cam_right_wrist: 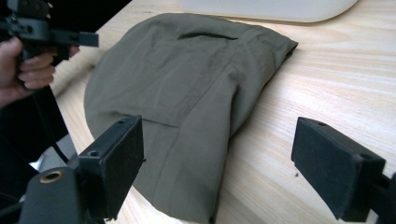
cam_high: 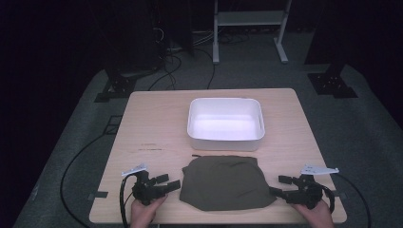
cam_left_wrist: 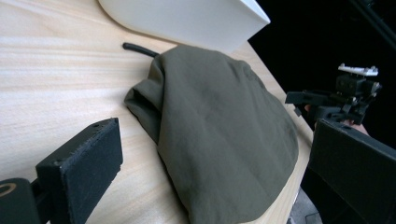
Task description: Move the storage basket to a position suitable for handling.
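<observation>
Both grippers sit at the near edge of the table (cam_high: 142,123), flanking the olive-green cloth (cam_high: 223,181) that lies folded flat just in front of the white bin (cam_high: 225,123) — nothing gripped yet. Left gripper (cam_high: 167,183) has its jaws spread wide, aimed at the cloth's left edge; right gripper (cam_high: 280,185) likewise spread, pointed at the right edge, just beside the fabric. To do this well, I'd say slide each lower jaw under a side hem, low to the wood, and pinch all the layers together — grab only the top ply and the bundle will likely unfold on the lift. Hands are held low, jaws pointing inward.
</observation>
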`<state>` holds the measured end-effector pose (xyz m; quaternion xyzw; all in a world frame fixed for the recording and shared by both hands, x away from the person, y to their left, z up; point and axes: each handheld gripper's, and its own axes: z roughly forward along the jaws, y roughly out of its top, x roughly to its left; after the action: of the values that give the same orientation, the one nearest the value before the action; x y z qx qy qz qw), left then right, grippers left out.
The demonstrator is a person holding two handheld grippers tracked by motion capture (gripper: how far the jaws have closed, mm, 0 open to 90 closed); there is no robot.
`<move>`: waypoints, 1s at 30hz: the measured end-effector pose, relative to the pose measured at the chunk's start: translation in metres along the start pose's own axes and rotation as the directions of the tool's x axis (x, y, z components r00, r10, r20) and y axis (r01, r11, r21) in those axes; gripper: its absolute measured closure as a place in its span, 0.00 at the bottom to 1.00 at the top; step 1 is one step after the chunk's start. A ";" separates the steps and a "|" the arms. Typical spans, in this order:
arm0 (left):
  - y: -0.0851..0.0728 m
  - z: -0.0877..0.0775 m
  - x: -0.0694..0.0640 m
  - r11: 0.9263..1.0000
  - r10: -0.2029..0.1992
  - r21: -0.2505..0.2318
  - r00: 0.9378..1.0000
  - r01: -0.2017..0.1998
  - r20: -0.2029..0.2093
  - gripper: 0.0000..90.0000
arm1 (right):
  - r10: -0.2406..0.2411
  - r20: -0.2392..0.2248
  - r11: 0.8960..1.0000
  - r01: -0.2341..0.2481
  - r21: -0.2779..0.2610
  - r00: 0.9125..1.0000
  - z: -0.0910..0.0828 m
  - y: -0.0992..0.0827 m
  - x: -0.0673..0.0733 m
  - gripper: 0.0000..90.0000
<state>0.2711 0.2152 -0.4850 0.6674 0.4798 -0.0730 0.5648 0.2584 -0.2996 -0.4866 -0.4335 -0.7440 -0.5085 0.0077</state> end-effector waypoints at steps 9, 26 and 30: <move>-0.002 0.020 -0.006 0.998 -0.005 0.067 1.000 0.006 -0.018 0.02 | 0.032 -0.013 0.999 -0.032 0.034 0.999 0.014 0.007 0.000 0.18; -0.001 0.042 -0.004 0.990 -0.024 0.135 0.999 0.030 -0.043 0.05 | 0.081 -0.014 0.994 -0.080 0.079 0.997 0.042 0.019 -0.003 0.22; 0.000 0.047 -0.005 0.988 -0.009 0.151 0.998 0.019 -0.062 0.06 | 0.095 -0.002 0.991 -0.095 0.096 0.995 0.045 0.019 -0.005 0.22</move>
<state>0.2891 0.1736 -0.4984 0.7069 0.4946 -0.0927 0.4971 0.2934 -0.2662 -0.4964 -0.4659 -0.7460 -0.4726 0.0550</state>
